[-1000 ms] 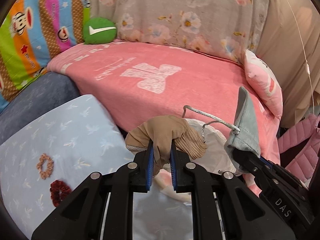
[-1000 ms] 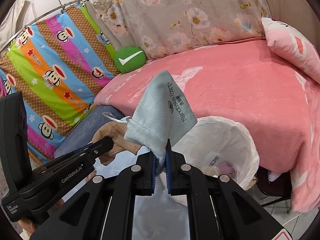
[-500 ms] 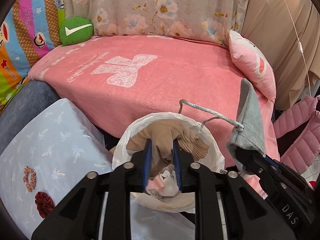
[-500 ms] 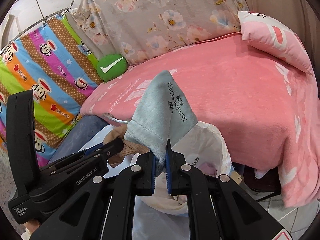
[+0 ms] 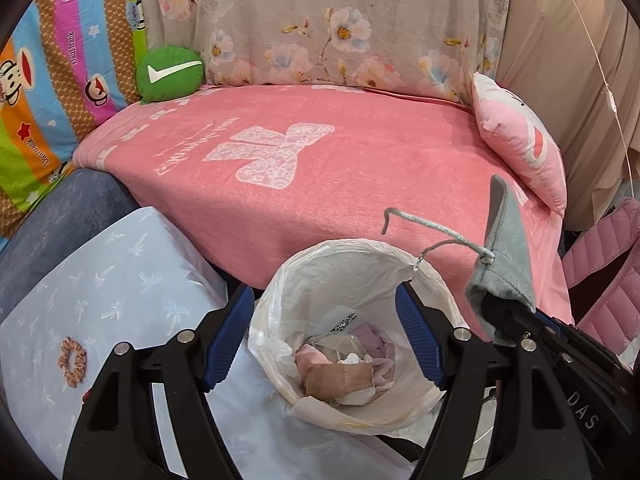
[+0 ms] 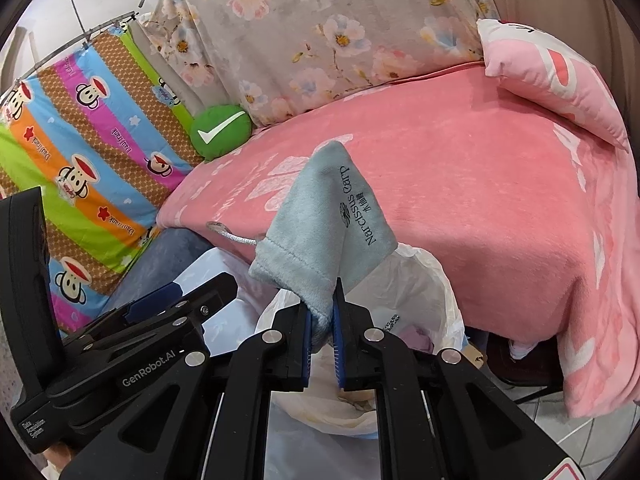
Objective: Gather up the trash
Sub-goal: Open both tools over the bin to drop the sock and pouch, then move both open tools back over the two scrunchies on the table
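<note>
**Dropping cloth scraps into a lined bin beside a pink bed**

Hovering right above a bin lined with a white plastic bag (image 5: 276, 336), the left claw (image 5: 325, 336) has its blue-padded jaws spread wide apart with nothing between them. Directly below and between them, at the bottom of the bag, lies a folded tan cloth (image 5: 340, 378) among pale pink and white scraps. To the left of this claw sits a pale blue pillow (image 5: 120, 280) with a small orange hair tie (image 5: 73, 362) resting on it.

To the right of the left claw, the right claw (image 6: 321, 350) is clamped on the lower edge of a grey drawstring pouch (image 6: 320, 232), which stands up from its jaws over the near rim of the bin. A silver cord (image 5: 436, 230) sticks out from the pouch toward the left.

Just beyond both claws, past the bin, stretches a bed under a pink blanket (image 5: 320, 184). Farther off to the right, a pink cushion (image 5: 516, 148) leans at the bed's edge. At the far left corner sits a round green cushion (image 5: 170, 74) with a white tick, beside a striped sheet printed with cartoon monkeys (image 6: 80, 152). Farthest back hangs a grey floral cloth (image 5: 340, 24).
</note>
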{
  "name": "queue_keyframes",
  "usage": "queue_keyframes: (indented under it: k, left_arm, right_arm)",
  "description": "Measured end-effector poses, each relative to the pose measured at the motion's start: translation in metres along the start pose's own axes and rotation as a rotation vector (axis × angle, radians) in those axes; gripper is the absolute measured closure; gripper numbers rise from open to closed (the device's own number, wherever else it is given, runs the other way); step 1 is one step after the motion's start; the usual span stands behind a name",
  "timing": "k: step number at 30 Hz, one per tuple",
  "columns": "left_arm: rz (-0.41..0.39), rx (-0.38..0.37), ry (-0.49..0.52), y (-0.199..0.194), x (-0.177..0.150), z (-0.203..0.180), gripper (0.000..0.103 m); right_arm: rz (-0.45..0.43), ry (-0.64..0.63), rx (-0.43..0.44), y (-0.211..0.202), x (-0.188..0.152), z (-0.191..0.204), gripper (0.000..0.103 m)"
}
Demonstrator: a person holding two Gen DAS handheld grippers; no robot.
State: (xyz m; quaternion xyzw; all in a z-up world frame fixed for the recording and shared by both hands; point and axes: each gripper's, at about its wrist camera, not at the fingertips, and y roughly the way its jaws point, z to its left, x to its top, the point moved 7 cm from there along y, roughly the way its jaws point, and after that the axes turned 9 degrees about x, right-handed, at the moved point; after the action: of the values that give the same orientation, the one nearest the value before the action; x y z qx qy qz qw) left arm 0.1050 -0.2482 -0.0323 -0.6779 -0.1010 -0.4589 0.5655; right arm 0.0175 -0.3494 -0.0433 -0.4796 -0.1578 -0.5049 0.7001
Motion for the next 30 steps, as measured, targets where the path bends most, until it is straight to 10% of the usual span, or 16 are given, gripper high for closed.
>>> queue_keyframes:
  k: [30]
  left_arm:
    - [0.004, 0.114, -0.162, -0.02, -0.028, 0.087, 0.027]
  right_arm:
    - [0.078, -0.125, 0.064, 0.023, -0.026, 0.077, 0.067]
